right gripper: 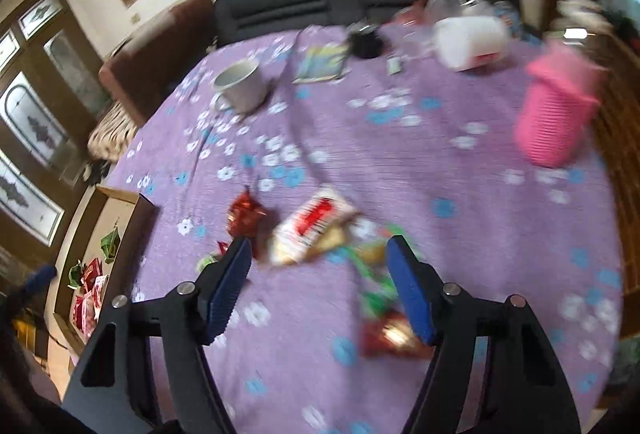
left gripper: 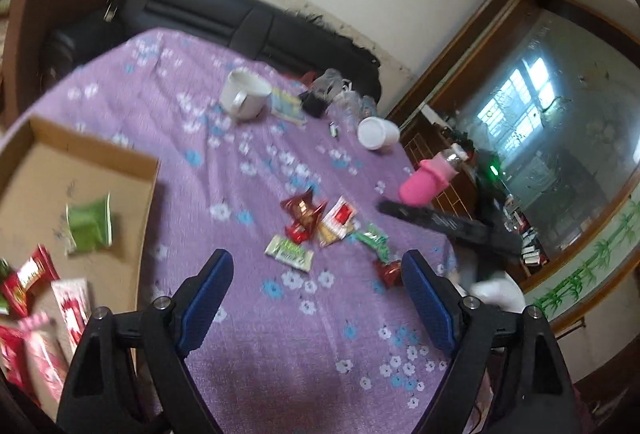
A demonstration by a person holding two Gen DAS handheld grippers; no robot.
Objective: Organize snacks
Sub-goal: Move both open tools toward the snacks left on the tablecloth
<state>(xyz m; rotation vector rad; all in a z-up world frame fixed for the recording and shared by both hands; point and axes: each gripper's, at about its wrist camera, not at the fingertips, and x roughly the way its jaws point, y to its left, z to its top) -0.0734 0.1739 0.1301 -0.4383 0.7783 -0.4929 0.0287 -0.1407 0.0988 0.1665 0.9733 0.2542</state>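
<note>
Both grippers, left gripper and right gripper, have fingers apart, gripping nothing. Snack packets lie at 12 o'clock on the bench; cardboard box at 9 o'clock.

Both tools share one build: the left gripper and right gripper have matte black angular arms with triangular cut-outs. Each finger carries a ribbed blue pad, and round silver screw heads sit just behind the pads.

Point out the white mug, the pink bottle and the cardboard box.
white mug (left gripper: 244, 96): left wrist view, on its side wall.
pink bottle (right gripper: 554, 118): right wrist view, on its ribbed body.
cardboard box (left gripper: 38, 170): left wrist view, on its bare floor.
</note>
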